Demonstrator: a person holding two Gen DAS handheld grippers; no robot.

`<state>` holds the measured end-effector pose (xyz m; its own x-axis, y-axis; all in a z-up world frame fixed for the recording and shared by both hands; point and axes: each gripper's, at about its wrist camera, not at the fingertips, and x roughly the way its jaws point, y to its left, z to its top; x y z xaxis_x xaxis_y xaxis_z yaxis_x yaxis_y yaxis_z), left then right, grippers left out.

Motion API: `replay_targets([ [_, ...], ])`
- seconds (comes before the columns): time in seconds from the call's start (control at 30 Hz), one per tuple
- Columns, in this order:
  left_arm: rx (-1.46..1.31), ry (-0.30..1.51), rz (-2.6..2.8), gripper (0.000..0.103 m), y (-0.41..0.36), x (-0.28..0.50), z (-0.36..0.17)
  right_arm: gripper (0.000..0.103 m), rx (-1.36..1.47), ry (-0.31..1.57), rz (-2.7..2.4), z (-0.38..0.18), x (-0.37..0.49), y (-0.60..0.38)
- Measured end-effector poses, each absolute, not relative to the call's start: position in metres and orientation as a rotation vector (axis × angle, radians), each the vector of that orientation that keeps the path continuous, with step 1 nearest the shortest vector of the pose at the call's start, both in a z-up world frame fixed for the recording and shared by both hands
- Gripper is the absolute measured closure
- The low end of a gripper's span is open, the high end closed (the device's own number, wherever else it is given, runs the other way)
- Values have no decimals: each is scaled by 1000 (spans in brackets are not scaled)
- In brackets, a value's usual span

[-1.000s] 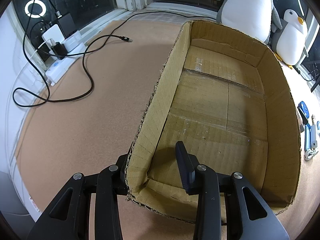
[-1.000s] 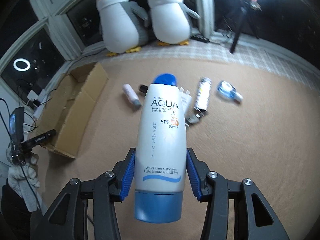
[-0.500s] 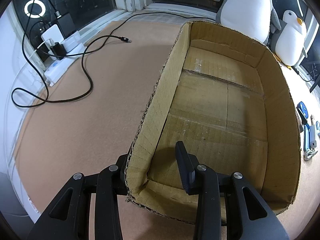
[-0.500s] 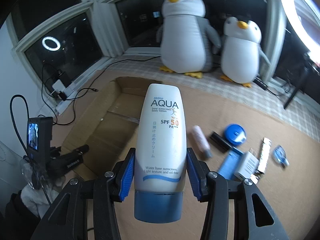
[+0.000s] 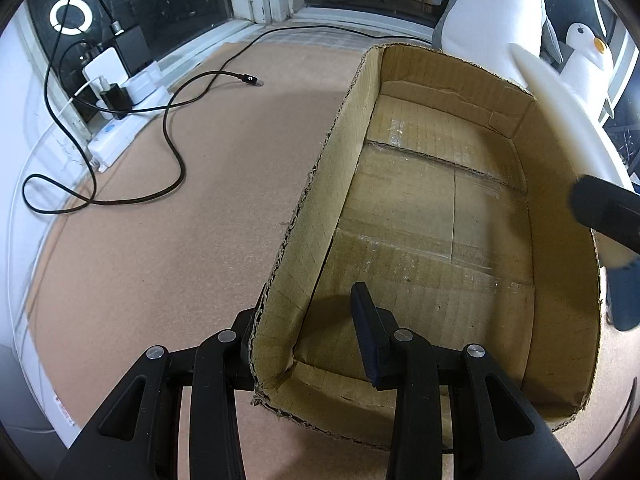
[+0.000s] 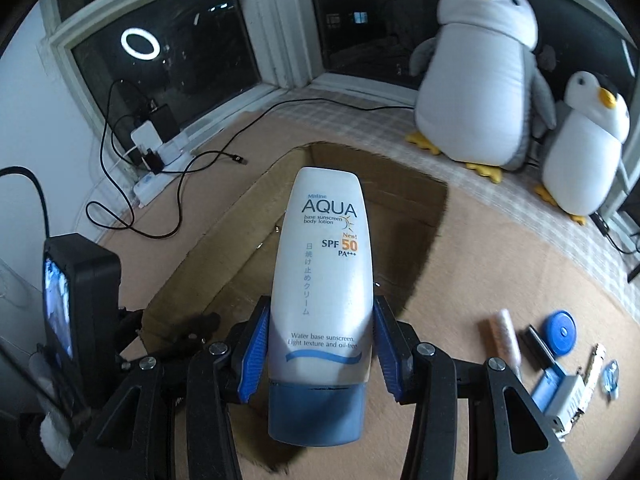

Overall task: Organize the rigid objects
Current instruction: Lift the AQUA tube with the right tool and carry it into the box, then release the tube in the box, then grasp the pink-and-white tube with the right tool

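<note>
An open cardboard box [image 5: 304, 216] lies on the tan floor, with nothing inside it. My left gripper [image 5: 306, 320] straddles its near left corner, one finger outside the wall and one inside, shut on the cardboard. My right gripper [image 6: 320, 344] is shut on a white sunscreen tube [image 6: 324, 264] with a blue cap, gripped just above the cap between the blue pads. The tube hangs above the near right part of the box [image 6: 424, 216]. In the left wrist view the sunscreen tube [image 5: 560, 120] comes in over the box's right wall.
Two plush penguins [image 6: 480, 80] stand behind the box by the window. A power strip [image 5: 116, 136] with black cables [image 5: 172, 152] lies on the floor to the left. Several small items, among them a pink tube [image 6: 506, 336] and a blue round case [image 6: 560, 332], lie right of the box.
My right gripper has swung left with the sunscreen tube, from over the loose items to over the box, and now shows in the left wrist view. The left gripper has stayed put.
</note>
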<state>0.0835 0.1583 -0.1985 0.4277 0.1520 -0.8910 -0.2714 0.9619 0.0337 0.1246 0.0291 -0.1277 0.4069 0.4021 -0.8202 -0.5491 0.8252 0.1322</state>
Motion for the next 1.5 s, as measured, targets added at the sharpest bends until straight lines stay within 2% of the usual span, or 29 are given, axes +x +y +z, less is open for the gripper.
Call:
replay_targets([
  [0.47,-121,1098,264,67,158,84,-198,58,-180,1023,621,-147,136,52],
  [0.53,-121,1098,264,67,158,84,-198,50,-179,1020,629,-146,137,53],
  [0.6,-120,1096,264,67,158,84,-199,37,-178,1009,628,-144,136,53],
  [1.2,-121,1095,265,67,158,83,-199,37,-78,966,526,-118,136,-31],
  [1.5,-121,1095,265,67,157,83,-199,37,-38,997,466,-132,152,-101],
])
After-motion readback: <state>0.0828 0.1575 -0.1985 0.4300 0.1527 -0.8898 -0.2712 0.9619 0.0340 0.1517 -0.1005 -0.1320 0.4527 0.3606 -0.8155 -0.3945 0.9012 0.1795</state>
